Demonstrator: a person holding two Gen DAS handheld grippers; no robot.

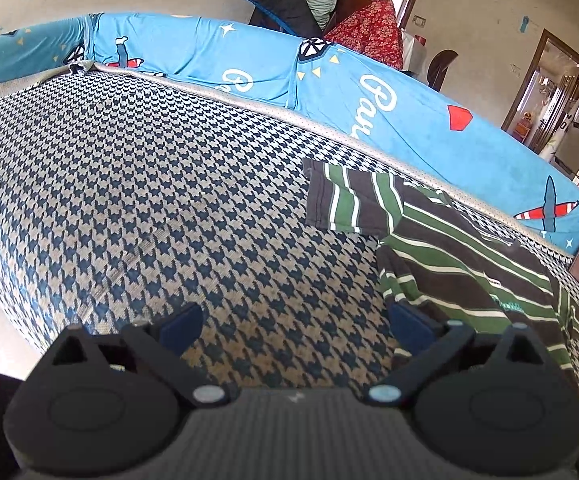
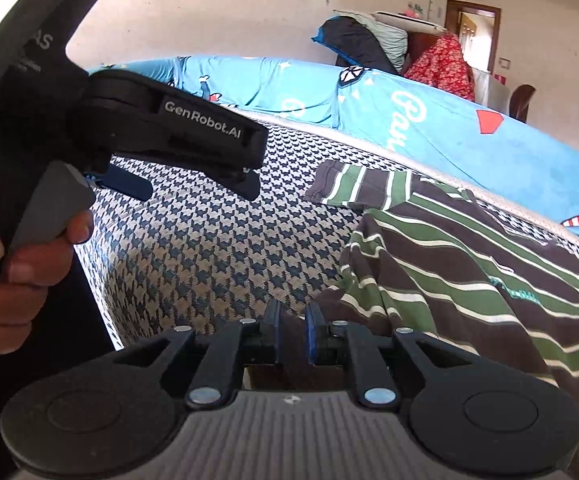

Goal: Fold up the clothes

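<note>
Striped shirt lies rumpled on the sofa seat, at 3 o'clock. Left tool spread wide; right tool narrow — apparently empty. Risk: a thin pinch slips — fold skews.

Both cameras sit low and close over the checked sofa seat, looking toward its blue back cover. The right camera seems nearer the striped shirt. Both show shirt and doorway.

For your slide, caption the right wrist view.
Right gripper nearly shut at the striped shirt's edge; left gripper alongside.
</note>
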